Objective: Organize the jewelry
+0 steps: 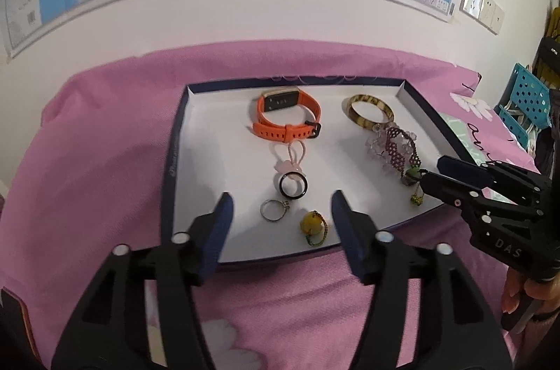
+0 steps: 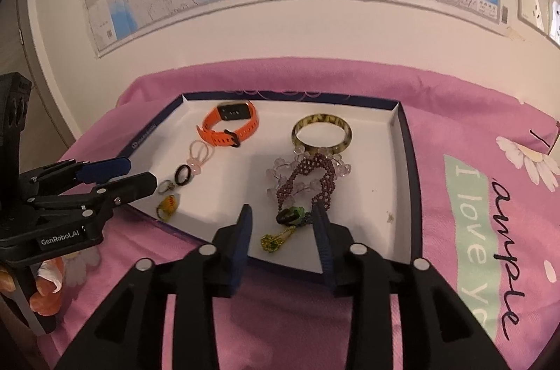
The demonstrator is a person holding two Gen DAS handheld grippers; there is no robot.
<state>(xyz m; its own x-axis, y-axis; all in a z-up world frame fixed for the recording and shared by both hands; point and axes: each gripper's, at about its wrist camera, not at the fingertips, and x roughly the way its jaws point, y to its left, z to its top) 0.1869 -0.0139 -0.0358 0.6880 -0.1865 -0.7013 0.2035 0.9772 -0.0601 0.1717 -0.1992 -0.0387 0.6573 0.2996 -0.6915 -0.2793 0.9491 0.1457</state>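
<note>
You hold both grippers open at the near rim of the tray [image 1: 175, 139], the left gripper [image 1: 281, 212] framing the yellow charm [image 1: 310, 223], the right gripper [image 2: 281, 223] framing the green charm [image 2: 289, 215], so you seem mid-approach; next, close gently on one small piece.

A pink blanket [image 2: 455, 139] covers the whole surface up to the wall, printed with white daisies and a pale green band of dark lettering (part of it reads "I love"). Directly on the blanket lies a shallow tray [image 1: 178, 139] with a white floor and a dark blue rim, set close to the wall. The jewelry rests inside the tray, not on the blanket.
</note>
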